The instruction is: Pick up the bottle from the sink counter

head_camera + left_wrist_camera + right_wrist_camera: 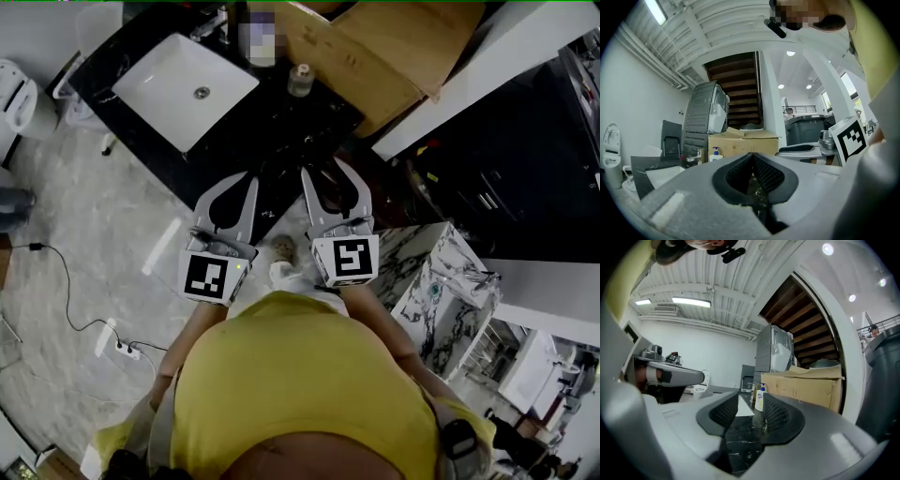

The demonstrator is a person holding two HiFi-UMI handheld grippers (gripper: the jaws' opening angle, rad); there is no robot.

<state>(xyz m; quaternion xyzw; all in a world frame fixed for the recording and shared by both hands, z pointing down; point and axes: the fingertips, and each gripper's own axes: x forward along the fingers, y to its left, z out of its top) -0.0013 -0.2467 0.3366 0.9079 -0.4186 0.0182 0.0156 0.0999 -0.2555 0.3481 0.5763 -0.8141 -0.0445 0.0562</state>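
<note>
A small pump bottle [300,80] stands on the black sink counter [272,131], to the right of the white basin [155,98]. In the left gripper view the bottle [715,153] is small and far off, left of the jaws; in the right gripper view the bottle [760,400] shows through the gap between the jaws, well ahead. My left gripper [246,178] hovers over the counter's near edge, tips together, shut and holding nothing. Beside it, my right gripper [326,171] is open, with nothing between its pads. Both point level toward the counter.
A large cardboard box [375,47] sits on the counter just right of the bottle. The faucet [211,26] is behind the basin. A toilet [19,94] stands at far left, a power strip [122,349] lies on the floor, and a marble-patterned cabinet [441,272] is at right.
</note>
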